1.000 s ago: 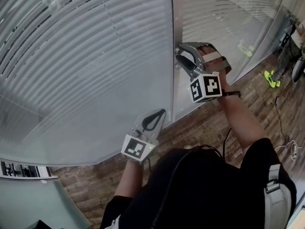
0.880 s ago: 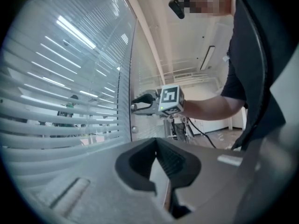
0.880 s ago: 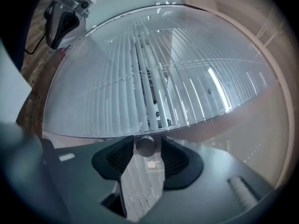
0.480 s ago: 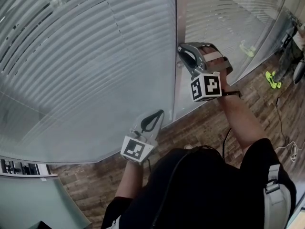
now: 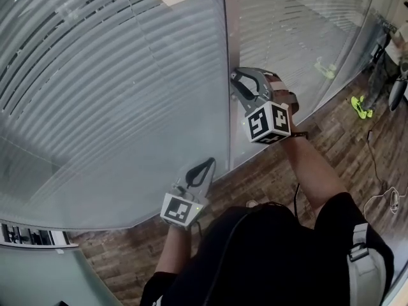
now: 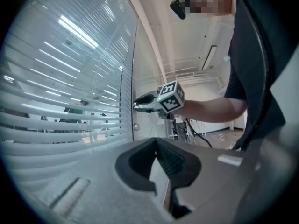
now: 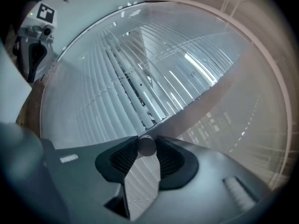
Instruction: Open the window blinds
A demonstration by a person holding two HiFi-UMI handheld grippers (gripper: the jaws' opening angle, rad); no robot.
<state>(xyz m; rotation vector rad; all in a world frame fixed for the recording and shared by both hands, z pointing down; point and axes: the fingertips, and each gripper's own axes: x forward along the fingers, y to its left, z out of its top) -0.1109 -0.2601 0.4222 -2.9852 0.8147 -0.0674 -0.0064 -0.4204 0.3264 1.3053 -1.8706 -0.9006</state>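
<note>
One round blinds knob sits clamped between jaws of the right gripper.

The upright grey metal frame post is the landmark. White slatted window blinds lie left of it, behind a clear glass pane. At the post sits a small round metal knob, clamped in the right gripper. The left gripper is lower, left of the post, before the glass.

A lime-green object lies near the right edge of the brick-patterned floor, with a thin cable trailing just beside it.
</note>
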